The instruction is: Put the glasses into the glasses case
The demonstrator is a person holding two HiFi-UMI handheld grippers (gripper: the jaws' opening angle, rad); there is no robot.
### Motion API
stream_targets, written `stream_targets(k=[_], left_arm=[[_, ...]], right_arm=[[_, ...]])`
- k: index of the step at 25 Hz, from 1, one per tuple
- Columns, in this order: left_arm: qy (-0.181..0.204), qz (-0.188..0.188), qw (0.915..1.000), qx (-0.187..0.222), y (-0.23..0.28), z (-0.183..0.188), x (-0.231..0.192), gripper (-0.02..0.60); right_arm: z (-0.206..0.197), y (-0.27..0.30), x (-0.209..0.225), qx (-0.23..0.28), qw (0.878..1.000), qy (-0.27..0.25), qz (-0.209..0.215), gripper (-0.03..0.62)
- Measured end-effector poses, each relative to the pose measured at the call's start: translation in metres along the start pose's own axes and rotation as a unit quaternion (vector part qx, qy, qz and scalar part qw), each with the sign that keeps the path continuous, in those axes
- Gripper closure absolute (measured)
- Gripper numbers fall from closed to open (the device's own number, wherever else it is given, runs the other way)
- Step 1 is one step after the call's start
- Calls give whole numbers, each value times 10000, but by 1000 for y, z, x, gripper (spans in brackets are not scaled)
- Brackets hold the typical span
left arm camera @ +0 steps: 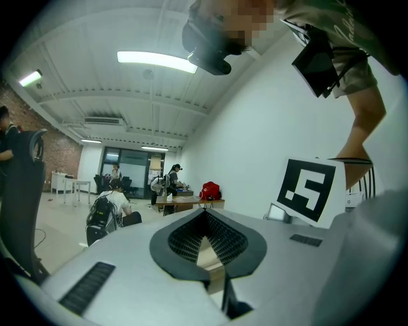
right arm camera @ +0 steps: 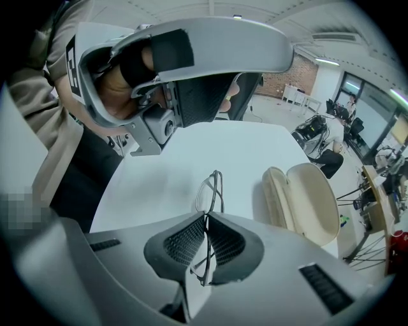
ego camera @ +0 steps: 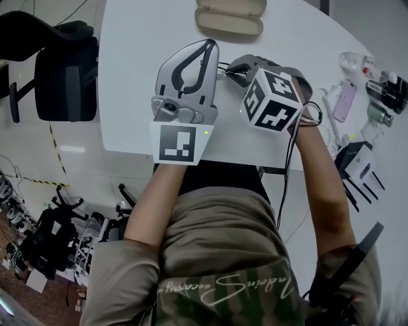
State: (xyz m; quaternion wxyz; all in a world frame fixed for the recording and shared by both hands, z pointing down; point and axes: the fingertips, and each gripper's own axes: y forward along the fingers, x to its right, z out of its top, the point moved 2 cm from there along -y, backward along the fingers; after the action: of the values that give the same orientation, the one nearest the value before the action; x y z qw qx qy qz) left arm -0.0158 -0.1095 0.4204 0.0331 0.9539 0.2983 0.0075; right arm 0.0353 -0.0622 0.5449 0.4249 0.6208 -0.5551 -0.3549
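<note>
Table [ego camera: 140, 76], open case [ego camera: 229, 19], right claw [right arm camera: 205, 216] clamping glasses [right arm camera: 210, 188], seemingly folded.

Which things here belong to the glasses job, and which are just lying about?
Job in hand:
glasses, clamped in the right gripper
glasses case, lying open on the table

Lying about:
phone, small bottle and box at the table's right edge
office chair beside the table
</note>
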Motion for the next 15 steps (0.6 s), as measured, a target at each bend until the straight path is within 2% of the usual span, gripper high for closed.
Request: stream_targets(k=[15], left_arm=[[75, 70, 9999, 49, 1, 7, -9, 577]], right_arm=[[13, -8, 22, 70, 9996, -154, -237, 562]])
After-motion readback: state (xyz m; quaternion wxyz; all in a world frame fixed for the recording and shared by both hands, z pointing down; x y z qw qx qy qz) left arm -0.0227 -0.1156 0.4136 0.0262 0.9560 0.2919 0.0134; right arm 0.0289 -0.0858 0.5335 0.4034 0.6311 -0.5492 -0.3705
